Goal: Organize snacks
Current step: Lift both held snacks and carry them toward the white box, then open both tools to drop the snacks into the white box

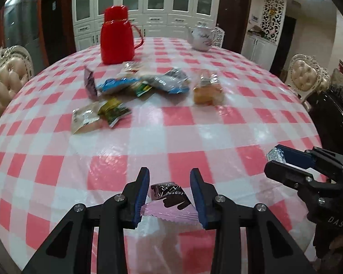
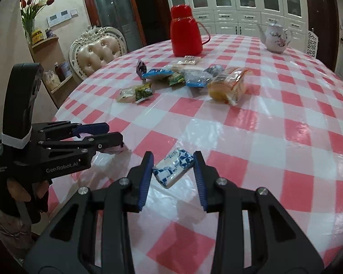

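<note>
My left gripper [image 1: 170,175] is shut on a pink and brown snack packet [image 1: 169,202], which rests over a clear plastic bag [image 1: 153,233] at the table's near edge. My right gripper [image 2: 173,159] is shut on a blue and white snack packet [image 2: 172,170], held just above the table; that packet also shows in the left wrist view [image 1: 274,154], in the right gripper [image 1: 273,158] there. The left gripper [image 2: 115,130] appears at the left of the right wrist view. A pile of loose snack packets [image 1: 139,82] lies mid-table, with an orange bread bag [image 1: 206,90] and a beige and green pair [image 1: 98,116].
A red thermos [image 1: 117,36] and a white teapot [image 1: 202,36] stand at the far side of the round pink-checked table [image 1: 217,118]. Padded chairs [image 1: 6,77] stand at left and right. White cabinets line the back wall.
</note>
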Demonstrator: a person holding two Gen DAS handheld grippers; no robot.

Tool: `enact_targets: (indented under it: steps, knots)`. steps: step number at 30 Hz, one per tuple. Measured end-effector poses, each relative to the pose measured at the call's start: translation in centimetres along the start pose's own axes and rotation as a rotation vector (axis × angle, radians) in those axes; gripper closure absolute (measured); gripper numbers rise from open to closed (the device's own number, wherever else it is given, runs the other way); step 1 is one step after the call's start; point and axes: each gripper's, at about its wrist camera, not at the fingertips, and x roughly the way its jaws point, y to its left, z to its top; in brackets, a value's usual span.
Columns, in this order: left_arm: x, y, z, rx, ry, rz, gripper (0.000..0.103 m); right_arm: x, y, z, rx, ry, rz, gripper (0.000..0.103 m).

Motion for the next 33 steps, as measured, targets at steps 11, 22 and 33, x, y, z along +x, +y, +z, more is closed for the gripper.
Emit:
enact_targets:
  steps: [11,22,33]
  knots:
    - [-0.7,-4.2,1.5,0.093,-0.027,-0.038,0.065,-3.3,-1.7,-0.6,0.017,-0.041,-0.036,0.063]
    - [-0.5,-11.1,2.4,0.224,-0.025,-0.121,0.065,-6.5,-4.7,-1.7,0.037,-0.055,-0.116,0.063]
    - [-1.1,-19.7,2.9,0.368,-0.016,-0.282,0.065,-12.2,-9.0,-4.2,0.080,-0.071,-0.231,0.064]
